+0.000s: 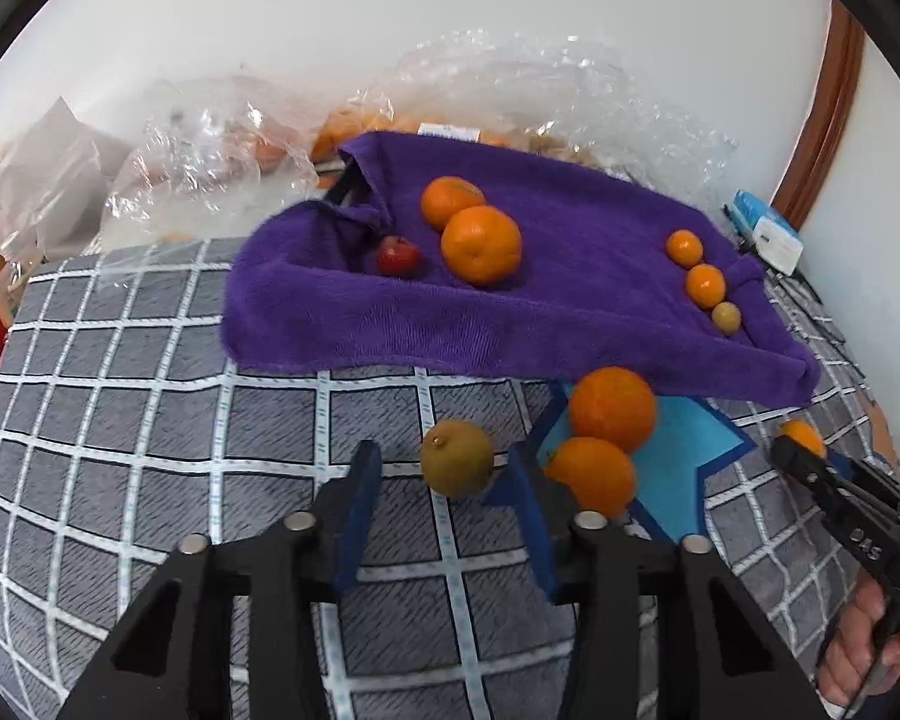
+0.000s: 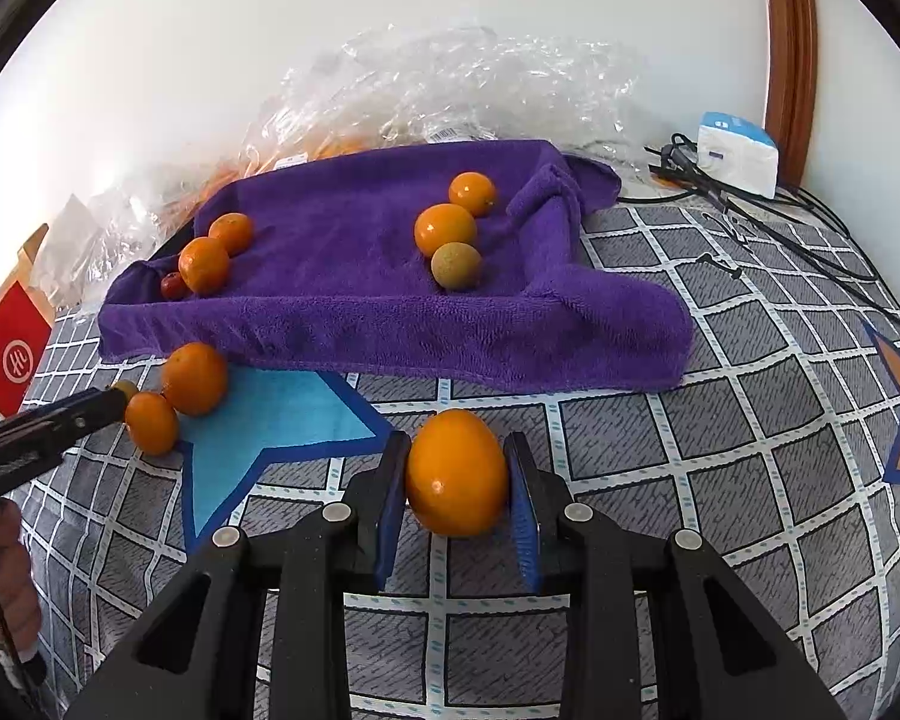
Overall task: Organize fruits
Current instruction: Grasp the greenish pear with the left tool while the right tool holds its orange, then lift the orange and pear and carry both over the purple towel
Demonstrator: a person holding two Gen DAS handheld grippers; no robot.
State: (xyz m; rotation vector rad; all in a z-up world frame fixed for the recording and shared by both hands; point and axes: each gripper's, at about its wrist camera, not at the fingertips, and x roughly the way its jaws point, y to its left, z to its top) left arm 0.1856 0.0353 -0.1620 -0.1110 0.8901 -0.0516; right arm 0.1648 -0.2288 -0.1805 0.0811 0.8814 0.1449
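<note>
Bare quilt (image 1: 150, 420) lies open toward nine o'clock; two oranges (image 1: 612, 408) crowd two o'clock, towel (image 1: 570, 312) blocks twelve.

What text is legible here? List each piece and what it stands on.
"DAS": on the black right gripper.
White round logo on the red cardboard box: a stylised character, not readable.
Barcode sticker on the clear plastic bag: too small.
White-and-blue packet: print blurred.

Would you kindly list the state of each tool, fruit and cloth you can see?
Right tool: shut on an orange.
Left tool: open around the brownish fruit, pads not touching.
Towel: spread out, edges rumpled, six fruits on it.
Two oranges: loose beside the towel.
</note>
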